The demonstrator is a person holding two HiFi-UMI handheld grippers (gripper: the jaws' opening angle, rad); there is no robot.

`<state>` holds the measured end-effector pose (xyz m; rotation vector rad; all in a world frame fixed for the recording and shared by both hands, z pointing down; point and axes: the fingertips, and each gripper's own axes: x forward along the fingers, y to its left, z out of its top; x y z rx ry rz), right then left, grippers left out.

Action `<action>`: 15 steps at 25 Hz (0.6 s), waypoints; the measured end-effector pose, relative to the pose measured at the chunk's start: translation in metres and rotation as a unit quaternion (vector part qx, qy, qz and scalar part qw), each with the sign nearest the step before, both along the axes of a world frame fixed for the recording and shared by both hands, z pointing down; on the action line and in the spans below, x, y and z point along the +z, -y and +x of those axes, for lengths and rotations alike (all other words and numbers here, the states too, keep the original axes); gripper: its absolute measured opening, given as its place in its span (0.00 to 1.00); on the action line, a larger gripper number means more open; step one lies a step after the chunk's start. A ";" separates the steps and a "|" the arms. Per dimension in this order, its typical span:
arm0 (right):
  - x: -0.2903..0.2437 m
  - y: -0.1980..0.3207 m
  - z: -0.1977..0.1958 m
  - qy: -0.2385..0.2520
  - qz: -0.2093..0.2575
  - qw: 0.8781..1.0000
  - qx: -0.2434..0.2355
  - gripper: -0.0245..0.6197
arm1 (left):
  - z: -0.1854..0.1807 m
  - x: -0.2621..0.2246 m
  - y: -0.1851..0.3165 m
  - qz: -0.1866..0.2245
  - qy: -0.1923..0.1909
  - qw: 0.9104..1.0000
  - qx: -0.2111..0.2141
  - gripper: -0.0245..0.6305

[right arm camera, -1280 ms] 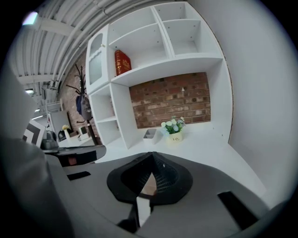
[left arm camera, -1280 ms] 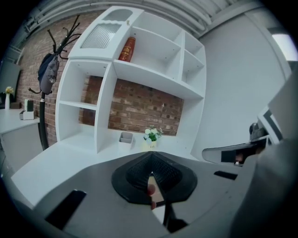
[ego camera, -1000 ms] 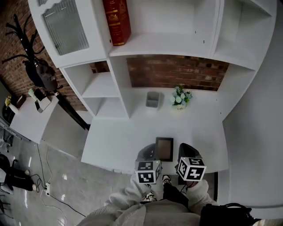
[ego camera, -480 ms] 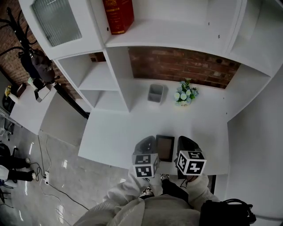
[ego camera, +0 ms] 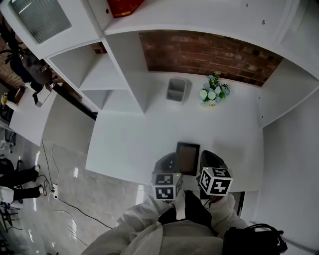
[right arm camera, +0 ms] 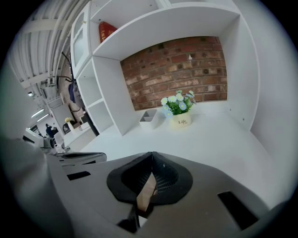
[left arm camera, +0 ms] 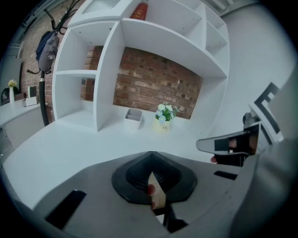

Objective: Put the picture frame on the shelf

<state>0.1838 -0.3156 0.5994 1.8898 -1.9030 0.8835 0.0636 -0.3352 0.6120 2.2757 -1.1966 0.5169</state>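
Status: small dark-edged rectangular picture frame (ego camera: 188,158) lies flat on the white desk top (ego camera: 129,144), lower centre of the head view, close to the front edge. It is not on the shelf yet.

Left gripper (ego camera: 166,162) is just left of the frame and right gripper (ego camera: 210,162) just right of it. I can't tell whether either one touches it. In each gripper view the jaws are drawn together, left (left arm camera: 153,186) and right (right arm camera: 148,183). Only a tan sliver shows in each seam, the same in both, so I read it as padding and not a load. Neither holds anything.

White shelf unit with brick back panel (ego camera: 124,64) fills the top of the frame, with open compartments at upper left and a red book (ego camera: 122,6) on the top board. A small grey open box (ego camera: 176,89) and a pot of white flowers (ego camera: 213,94) sit upper centre on the desk, well apart from the frame.

Handling, my read: the frame is light and stiff, and its front is probably glazed, so it is fragile. It will likely skate on the smooth desk. Lying flat leaves little edge to bite. Open the jaws, take the long side rails rather than the face, and use light clamp force. Set it down upright and gently.
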 end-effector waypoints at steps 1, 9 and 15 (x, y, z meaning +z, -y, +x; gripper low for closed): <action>0.006 -0.001 -0.001 0.003 -0.006 1.000 0.003 0.07 | -0.001 0.005 -0.001 -0.006 0.004 1.000 0.000 0.04; 0.050 -0.009 -0.002 0.035 -0.049 0.998 0.020 0.08 | -0.008 0.036 -0.005 -0.034 0.022 0.999 0.000 0.04; 0.072 -0.014 -0.005 0.047 -0.070 0.996 0.017 0.08 | -0.012 0.047 -0.003 -0.037 0.029 0.999 -0.008 0.04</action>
